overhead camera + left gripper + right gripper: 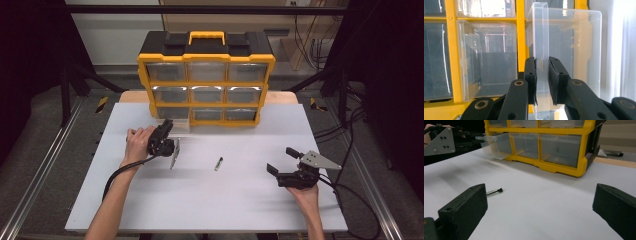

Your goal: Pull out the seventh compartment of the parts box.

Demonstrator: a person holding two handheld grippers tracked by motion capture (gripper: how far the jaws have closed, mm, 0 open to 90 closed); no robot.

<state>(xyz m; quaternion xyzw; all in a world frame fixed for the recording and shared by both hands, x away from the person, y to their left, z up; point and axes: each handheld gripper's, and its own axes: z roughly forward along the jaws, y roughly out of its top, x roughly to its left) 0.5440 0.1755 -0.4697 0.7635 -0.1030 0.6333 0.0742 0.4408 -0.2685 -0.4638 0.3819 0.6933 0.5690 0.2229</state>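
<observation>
We have the left gripper with its jaws nearly closed on the front lip of the clear drawer, drawn partway from the yellow organizer so it can take the screw lying on the bench in front. The right gripper waits wide open, holding nothing; its view catches the drawer's slant, the left gripper view the pinch.

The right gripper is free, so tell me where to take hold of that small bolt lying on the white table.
Grip the bolt across the middle of its thin shank, coming straight down from above. It lies flat on the table with open space all around, so the right gripper, jaws wide open, can straddle it crosswise.
</observation>
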